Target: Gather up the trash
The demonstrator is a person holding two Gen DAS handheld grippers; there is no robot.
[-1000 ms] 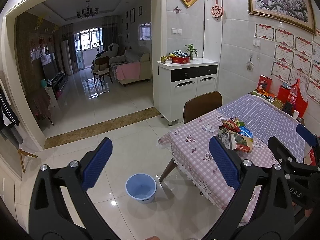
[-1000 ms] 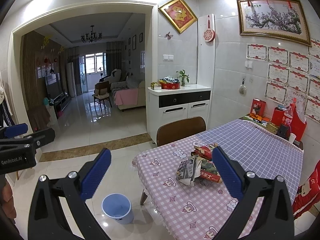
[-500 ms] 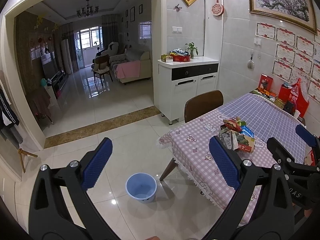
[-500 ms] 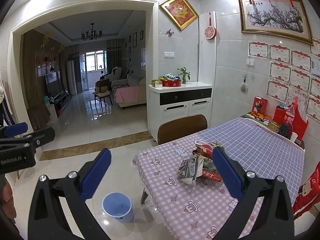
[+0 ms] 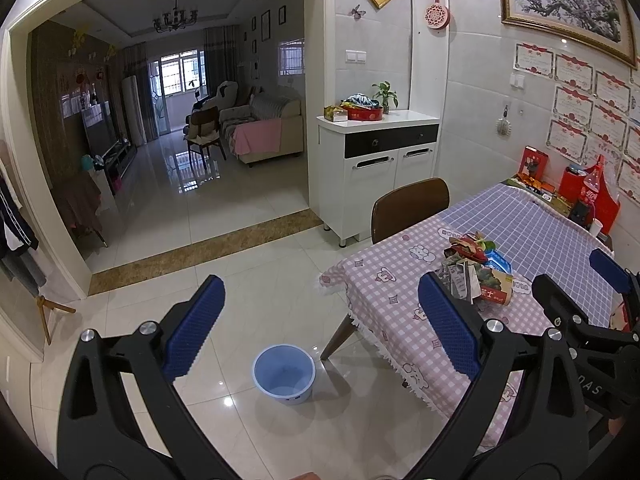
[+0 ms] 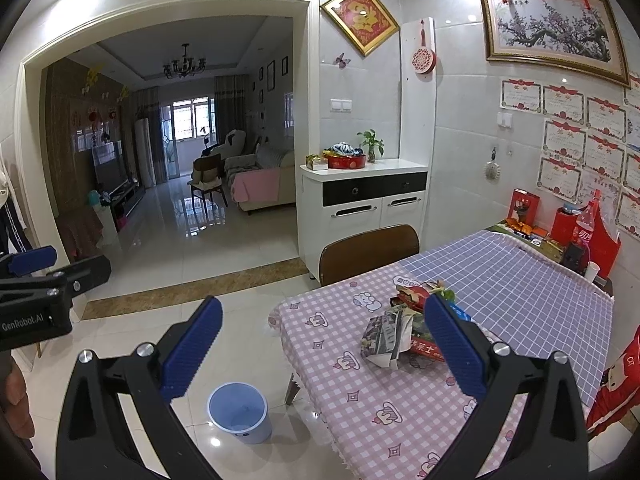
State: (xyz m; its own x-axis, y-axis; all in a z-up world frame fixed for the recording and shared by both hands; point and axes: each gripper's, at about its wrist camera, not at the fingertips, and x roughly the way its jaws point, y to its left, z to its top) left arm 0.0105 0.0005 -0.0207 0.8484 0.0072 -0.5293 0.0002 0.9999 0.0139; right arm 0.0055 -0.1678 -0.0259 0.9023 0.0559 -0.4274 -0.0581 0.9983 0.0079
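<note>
Both grippers, left and right, hang in the air with fingers spread wide, holding nothing. A heap of trash sits on the checked-cloth bench, well ahead of them. The blue bin stands on the floor beside the bench's corner.

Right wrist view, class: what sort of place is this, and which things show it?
Probably a home dining area: a dining table with checked cloth and a chair, a white sideboard, and a living room sofa through the archway.
</note>
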